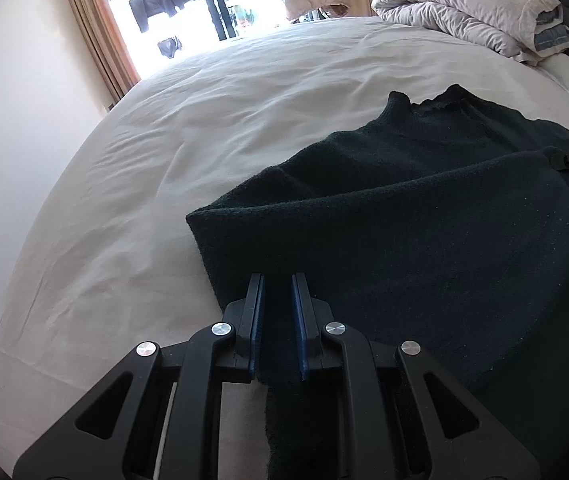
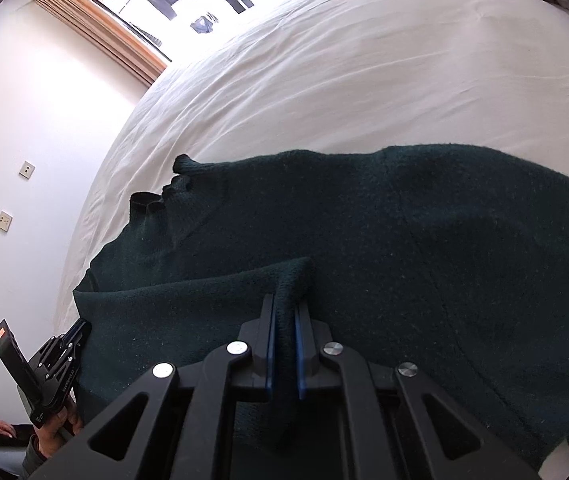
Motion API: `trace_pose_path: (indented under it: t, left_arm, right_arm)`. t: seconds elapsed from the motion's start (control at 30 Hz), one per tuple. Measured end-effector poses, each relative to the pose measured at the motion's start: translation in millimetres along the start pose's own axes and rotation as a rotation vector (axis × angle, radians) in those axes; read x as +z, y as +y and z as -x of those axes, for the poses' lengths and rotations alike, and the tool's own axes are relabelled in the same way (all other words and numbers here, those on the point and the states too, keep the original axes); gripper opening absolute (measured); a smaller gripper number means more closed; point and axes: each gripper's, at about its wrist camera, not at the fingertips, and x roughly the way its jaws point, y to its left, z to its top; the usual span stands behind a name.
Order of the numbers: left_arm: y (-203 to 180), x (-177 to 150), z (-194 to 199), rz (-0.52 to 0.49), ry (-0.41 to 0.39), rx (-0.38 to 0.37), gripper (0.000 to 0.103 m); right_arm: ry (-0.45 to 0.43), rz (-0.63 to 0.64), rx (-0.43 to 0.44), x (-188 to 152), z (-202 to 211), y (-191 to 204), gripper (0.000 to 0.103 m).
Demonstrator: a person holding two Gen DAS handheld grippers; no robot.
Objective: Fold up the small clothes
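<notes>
From my left wrist, my left gripper (image 1: 278,284) was pinched narrow on the near edge of the dark green sweater (image 1: 424,216), knit filling the slot between the blue pads (image 1: 258,320). The sweater lay on the white bed sheet (image 1: 204,128), collar (image 1: 424,106) pointing toward the far side, with a flap of it raised and drawn across the body. At the right border I could just see the tip of my other tool biting the cloth. A rolled duvet (image 1: 472,8) sat at the far corner, well apart.

From my right wrist, my right gripper (image 2: 284,304) was clamped almost shut on a bunched ridge of that flap, cloth squeezed between the pads. My left tool showed at the lower left, held in a hand (image 2: 54,426), at the garment's edge.

I judged this to be mid-fold, the lifted side being carried over the body. The next move would call for both grips travelling together, keeping the edge taut, then laying it flat before letting go.

The sleeves and the hem were lost in folds or cut off by the frame, and I could not tell how many layers each grip held.
</notes>
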Motion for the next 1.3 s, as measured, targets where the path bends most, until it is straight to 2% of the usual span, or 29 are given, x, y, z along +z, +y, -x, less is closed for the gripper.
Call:
trace_pose_path:
  t: [0.17,0.33,0.4,0.5,0.53,0.6,0.63,0.73,0.8,0.9,0.97,1.0,1.07,1.13,1.17,1.23,1.3]
  left_arm:
    - [-1.6,0.3,2.9,-0.019,-0.011,0.011,0.013]
    - [-13.5,-0.8,1.6,-0.071,-0.012,0.058,0.013]
    - [-13.5,-1.4,0.0,-0.067,-0.01,0.048,0.013]
    - [-8.6,-3.1,0.5,-0.04,-0.019,0.02,0.013]
    - [-7.7,-3.5,0.3,-0.036,-0.02,0.016,0.013]
    - [-6.9,-3.2,-0.3,-0.031,-0.02,0.011,0.013]
    - [-7.6,-3.3,-0.3,-0.033,-0.02,0.013,0.013]
    - [-11.3,-4.2,0.3,-0.047,-0.023,0.03,0.013]
    - [-13.7,-4.0,0.8,-0.058,-0.021,0.042,0.013]
    - [-12.1,-4.1,1.5,-0.052,-0.021,0.036,0.013]
    - [-10.2,-3.5,1.1,-0.044,-0.021,0.027,0.013]
    - [-9.8,-3.5,1.0,-0.043,-0.02,0.025,0.013]
    - [-9.7,-3.5,0.7,-0.042,-0.021,0.024,0.013]
    - [-9.9,-4.7,1.2,-0.04,-0.026,0.023,0.013]
    - [-9.9,-4.8,1.2,-0.04,-0.028,0.024,0.013]
    - [-10.2,-5.3,1.9,-0.042,-0.028,0.027,0.013]
    - [-10.6,-5.4,2.5,-0.045,-0.028,0.032,0.013]
  right_arm:
    - [-0.029,-0.031,0.035,-2.2,3.9,-6.6,0.006]
    - [-0.021,0.01,-0.051,10.1,0.8,8.4,0.006]
    - [-0.025,-0.016,-0.057,11.4,1.9,3.4,0.008]
    - [-0.055,-0.126,-0.021,9.2,12.0,-18.6,0.008]
    - [-0.073,-0.153,-0.044,7.1,18.3,-23.2,0.008]
    - [-0.136,-0.146,-0.156,-0.3,39.6,-15.7,0.014]
    - [-0.169,-0.124,-0.15,-3.4,48.8,-7.0,0.014]
    - [-0.182,-0.031,0.06,-17.1,60.5,41.4,0.013]
    - [-0.118,0.063,0.173,-29.9,46.8,81.6,0.013]
    - [0.003,0.088,0.216,-43.2,3.0,105.6,0.014]
    - [0.047,0.034,0.167,-46.4,-20.7,91.2,0.01]
    - [0.064,-0.019,0.137,-49.2,-31.7,72.7,0.0]
    - [0.03,-0.093,0.227,-50.5,-28.9,42.7,0.0]
    - [-0.017,-0.131,0.241,-51.1,-15.8,19.3,0.0]
    - [-0.042,-0.134,0.215,-50.3,-7.8,11.6,0.0]
    - [-0.117,-0.149,0.109,-44.9,11.8,-8.1,0.0]
    - [-0.171,-0.241,0.063,-41.7,31.0,-35.5,0.002]
